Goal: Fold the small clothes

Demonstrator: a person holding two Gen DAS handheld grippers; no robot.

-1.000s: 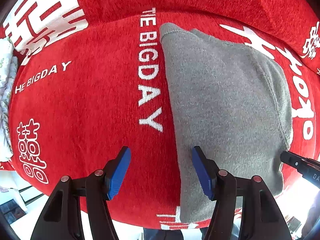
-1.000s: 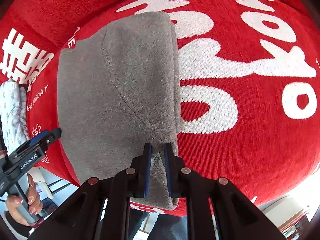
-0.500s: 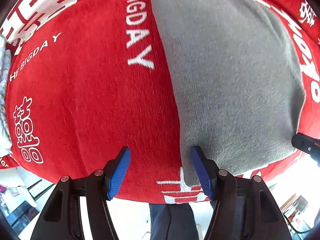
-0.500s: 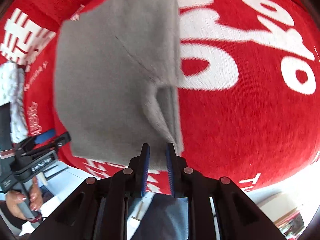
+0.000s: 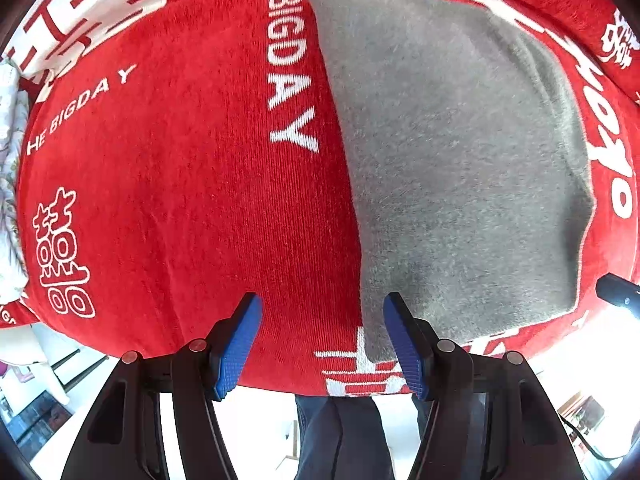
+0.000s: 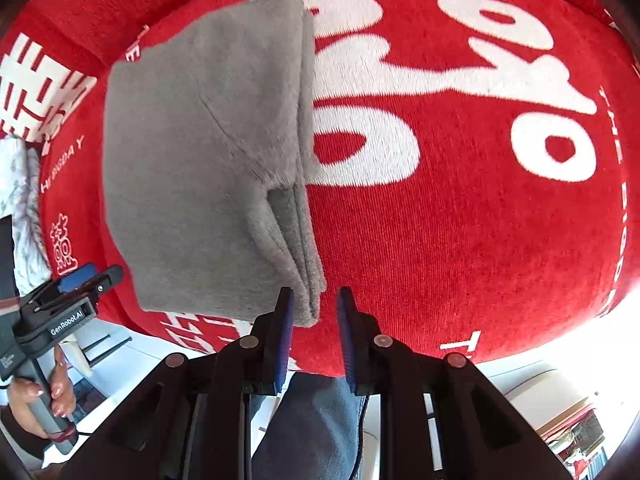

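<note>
Two grippers are kept by the folded grey cloth so it lies flat: left gripper jaws gaping, empty; right gripper jaws opening, its corner released.

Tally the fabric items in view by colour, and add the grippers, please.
Grey: 1, the folded grey garment
Red with white lettering: 1, the red cloth beneath it
White with a floral print: 1, the floral fabric at the left edge
Grippers: 2, the left gripper, open, and the right gripper, its jaws opening off the garment's corner
Total: 5
</note>
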